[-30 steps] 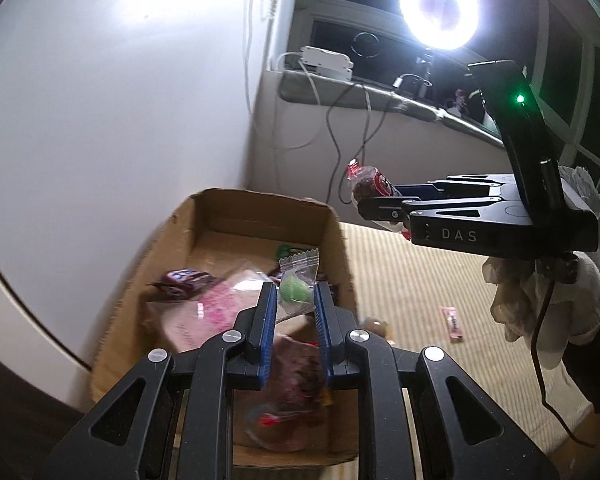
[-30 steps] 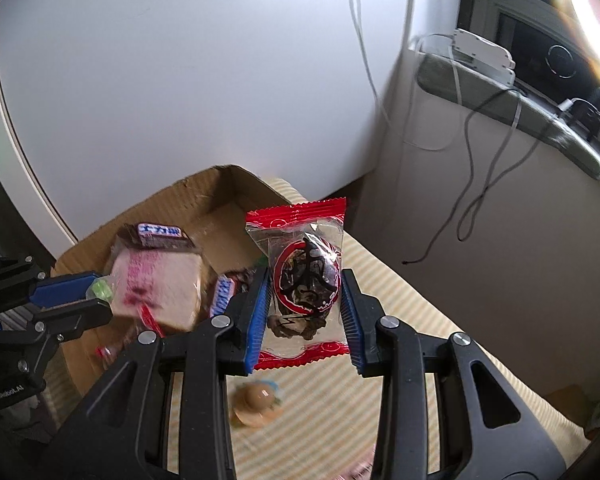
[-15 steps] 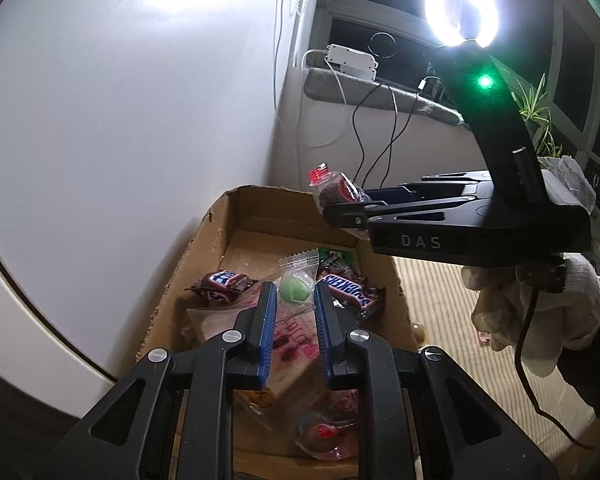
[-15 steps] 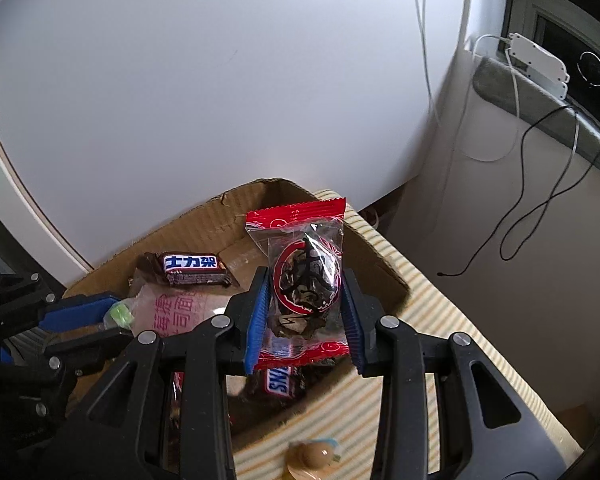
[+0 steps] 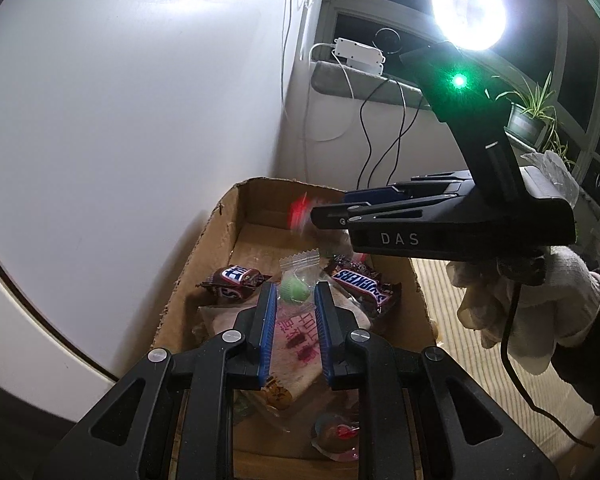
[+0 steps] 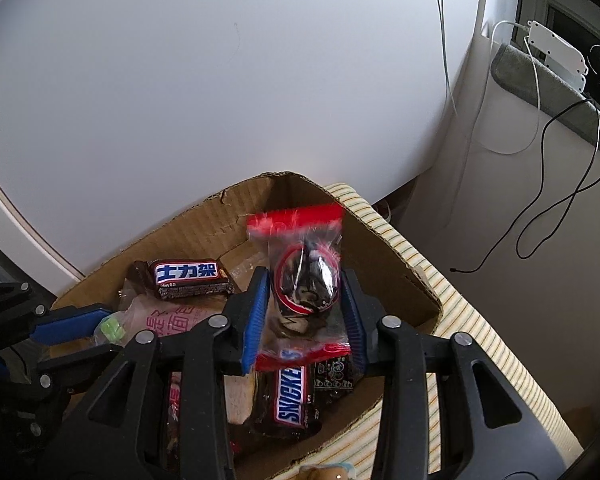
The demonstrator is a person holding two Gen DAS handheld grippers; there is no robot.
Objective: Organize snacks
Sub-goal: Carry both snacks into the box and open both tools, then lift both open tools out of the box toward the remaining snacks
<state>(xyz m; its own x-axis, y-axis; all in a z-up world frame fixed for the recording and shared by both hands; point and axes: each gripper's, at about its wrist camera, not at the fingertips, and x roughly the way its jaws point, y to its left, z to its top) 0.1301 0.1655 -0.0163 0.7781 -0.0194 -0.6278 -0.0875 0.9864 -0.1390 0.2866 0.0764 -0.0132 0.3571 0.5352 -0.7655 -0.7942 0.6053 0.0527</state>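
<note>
Both grippers hang over the cardboard box (image 6: 388, 248); the left gripper (image 5: 295, 312) pinches a clear packet with a green sweet (image 5: 296, 286); the right gripper's (image 6: 304, 316) fingers stand spread, and the blurred red-edged packet (image 6: 300, 276) sits loose between them, above the Snickers bar (image 6: 290, 396).

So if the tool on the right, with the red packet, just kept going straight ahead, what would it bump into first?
Probably the far wall of the cardboard box, past the red packet between the right tool's fingers. Depth is hard to judge; aimed lower, it would meet the snacks inside first.
</note>
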